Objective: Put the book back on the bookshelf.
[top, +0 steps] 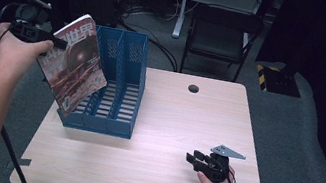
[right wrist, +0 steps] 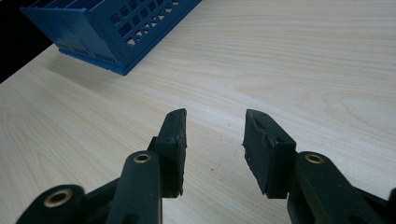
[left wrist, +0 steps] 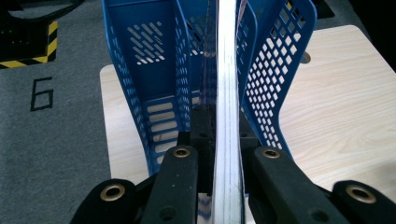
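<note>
Pale wood grain runs under the right claw (right wrist: pixel 215 140), which rests low on the near right part of the counter (top: pixel 168 138) with its jaws parted and nothing between them; it takes no part in the work at this point. Farther off, at the left edge, the left claw (top: pixel 60 44) is clenched on a magazine (top: pixel 74 63), gripping its upper edge so that the red cover hangs tilted just in front of the blue file rack (top: pixel 119 84). In the left gripper view the magazine's page edge (left wrist: pixel 227 107) runs straight up between the black jaws, and it lines up roughly with the rack's centre divider (left wrist: pixel 184 70).

The step in hand looks like the filing of the magazine into one of the rack's compartments, with the insertion not yet made. The next move likely calls for shifting the lower edge to one side of the divider, then lowering it until it bears on the slatted floor before the grip lets go. Striking the divider could shove the light rack along the counter.
</note>
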A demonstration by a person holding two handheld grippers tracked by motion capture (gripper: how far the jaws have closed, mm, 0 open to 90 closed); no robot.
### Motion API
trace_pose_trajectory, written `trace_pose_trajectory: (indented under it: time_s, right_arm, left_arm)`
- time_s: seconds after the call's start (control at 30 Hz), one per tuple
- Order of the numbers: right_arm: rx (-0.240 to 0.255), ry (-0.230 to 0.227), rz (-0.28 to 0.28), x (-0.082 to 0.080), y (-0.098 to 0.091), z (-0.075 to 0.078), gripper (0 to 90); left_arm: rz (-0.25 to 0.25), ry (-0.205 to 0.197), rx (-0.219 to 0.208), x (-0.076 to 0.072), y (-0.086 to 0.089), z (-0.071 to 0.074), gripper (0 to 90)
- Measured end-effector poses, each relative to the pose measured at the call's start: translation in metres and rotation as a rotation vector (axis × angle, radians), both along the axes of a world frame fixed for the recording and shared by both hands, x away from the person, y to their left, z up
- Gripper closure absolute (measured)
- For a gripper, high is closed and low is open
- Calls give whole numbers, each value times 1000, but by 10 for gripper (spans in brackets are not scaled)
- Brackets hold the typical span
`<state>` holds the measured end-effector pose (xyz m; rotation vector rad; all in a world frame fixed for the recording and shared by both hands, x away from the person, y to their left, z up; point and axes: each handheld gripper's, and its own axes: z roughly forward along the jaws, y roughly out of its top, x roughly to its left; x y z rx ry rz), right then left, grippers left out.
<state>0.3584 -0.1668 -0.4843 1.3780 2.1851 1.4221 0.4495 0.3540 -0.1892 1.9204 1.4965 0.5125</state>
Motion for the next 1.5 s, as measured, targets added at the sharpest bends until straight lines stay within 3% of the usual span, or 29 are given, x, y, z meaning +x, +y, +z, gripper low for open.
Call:
trace_pose_trajectory:
  time_s: [0.93,1.5]
  right_arm:
    - [6,-1,0,0,-1,1,590]
    - [6,-5,-1,0,-2,1,590]
  left_arm:
    - [63,-4,-14,24,-19,-7,839]
    - [72,-11,-19,36,-32,-12,839]
